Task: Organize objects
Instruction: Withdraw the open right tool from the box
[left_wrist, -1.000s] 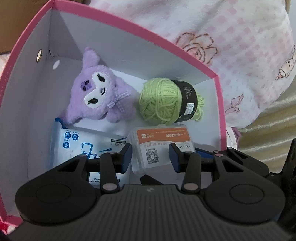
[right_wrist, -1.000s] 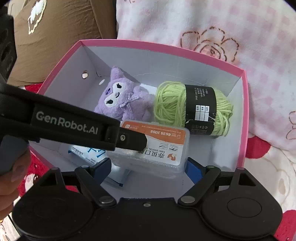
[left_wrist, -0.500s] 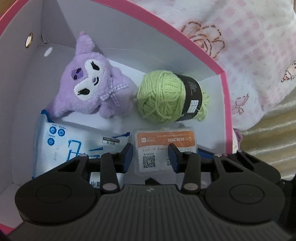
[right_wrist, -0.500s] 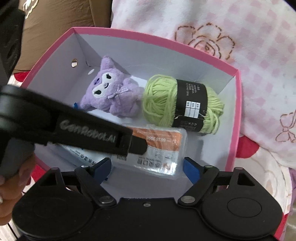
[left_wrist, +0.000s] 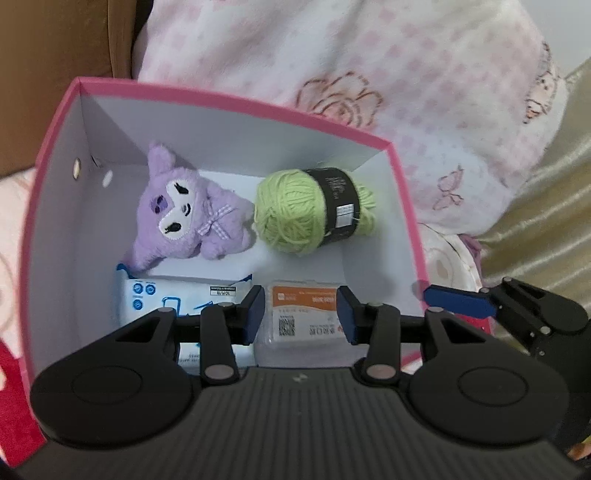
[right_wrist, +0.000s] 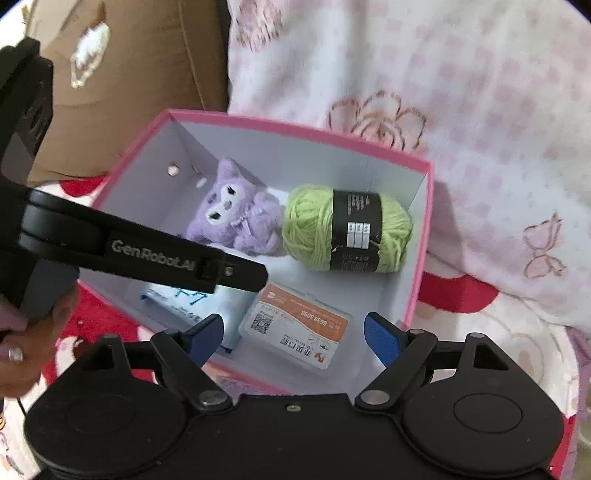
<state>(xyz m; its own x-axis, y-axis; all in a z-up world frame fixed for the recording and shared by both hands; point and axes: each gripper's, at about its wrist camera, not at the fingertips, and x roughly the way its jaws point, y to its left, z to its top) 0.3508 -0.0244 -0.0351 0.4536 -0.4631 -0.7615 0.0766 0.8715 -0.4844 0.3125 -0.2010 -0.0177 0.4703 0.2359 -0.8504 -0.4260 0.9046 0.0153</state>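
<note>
**Box filled; claws to come out clean**

Pink box (left_wrist: 229, 99) on bed, against checked blanket (left_wrist: 406, 74). Four things inside, read from left wrist view: plush (left_wrist: 188, 218) at 11 o'clock on the floor of the box, yarn (left_wrist: 295, 214) at 1 o'clock just beside it, wipes (left_wrist: 166, 295) at 7 o'clock, case (right_wrist: 317, 325) at 5 o'clock, flat, label up, near the wipes.

Left claw (left_wrist: 300, 310) hovering over the near edge of the box, jaws a narrow gap apart, holding nothing; case seen through the gap but lower down, untouched. Right claw (right_wrist: 295, 332) over the same corner, jaws wide apart, empty, case lying below between the tips. Left claw's arm crossing right wrist view from 9 o'clock.

Judged: sorting into the box looks done or close to it; step in hand likely clearing both claws away.

To do it well:
- Lift straight up, not sideways; near rim sits close under both claws.
- Keep jaws apart so nothing comes up with them.
- Mind the crossing: right claw out toward 3 o'clock, left toward 9.
- Avoid brushing the yarn; round, liable to roll onto the case.
</note>
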